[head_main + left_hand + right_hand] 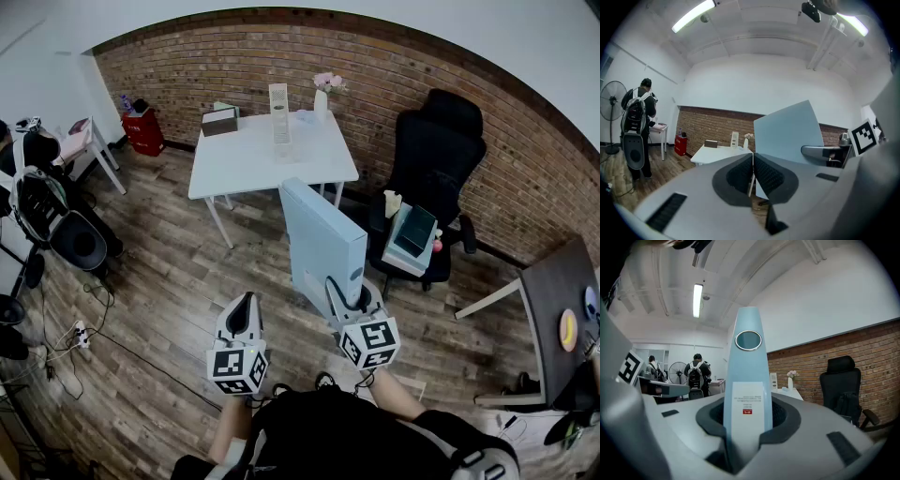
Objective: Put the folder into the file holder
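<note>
My right gripper is shut on the spine of a light blue box folder, which it holds in the air, level and pointing toward the white table. In the right gripper view the folder's spine with its finger hole and label fills the gap between the jaws. A white file holder stands upright on that table. My left gripper hangs beside the folder with its jaws pressed together and nothing in them. The folder's broad face shows to its right.
A black office chair with books on its seat stands right of the table. A vase of flowers and a dark box sit on the table. Bags, a fan and cables lie along the left wall. A dark desk is at far right.
</note>
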Tool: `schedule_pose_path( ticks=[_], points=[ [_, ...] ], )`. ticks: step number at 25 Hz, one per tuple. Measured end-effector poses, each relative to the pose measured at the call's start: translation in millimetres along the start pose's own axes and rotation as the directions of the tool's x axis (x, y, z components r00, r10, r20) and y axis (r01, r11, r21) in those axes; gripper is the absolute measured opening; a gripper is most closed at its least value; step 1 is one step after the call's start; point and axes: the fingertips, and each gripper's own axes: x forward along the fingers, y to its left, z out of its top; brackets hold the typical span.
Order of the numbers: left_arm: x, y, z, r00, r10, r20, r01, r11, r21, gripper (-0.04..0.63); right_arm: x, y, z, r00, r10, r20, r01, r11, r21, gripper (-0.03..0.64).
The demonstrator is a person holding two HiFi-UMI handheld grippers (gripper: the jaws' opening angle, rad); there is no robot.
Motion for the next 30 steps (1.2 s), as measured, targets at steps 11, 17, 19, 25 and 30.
schedule_pose_path(
  ticks=[11,17,19,25,30],
  points=[
    [-35,43,-27,0.998,-0.028,-0.055,0.026,0.999,-0.032,0.023,5,52,-27,0.999,-0.009,-0.052,0.011,0.999,0.045,0.147],
    [-34,53,-46,0.995,-0.027,-0.092,0.020,0.997,-0.072,0.023,11,52,-45,0.993,-0.011,-0.120,0.016,0.999,0.037,0.147],
    [-29,57,-50,0.994,-0.023,-0.104,0.015,0.997,-0.080,0.023,18,49,-46,0.992,-0.007,-0.125,0.012,0.999,0.037,0.147],
    [6,75,-43,0.994,0.003,-0.113,-0.009,0.999,-0.049,0.023,67,29,-46,0.993,0.008,-0.115,-0.002,0.998,0.057,0.149],
    [52,99,-23,0.993,0.000,-0.115,-0.002,1.000,-0.018,0.023,119,18,-29,0.997,0.033,-0.069,-0.027,0.996,0.082,0.149]
  ],
)
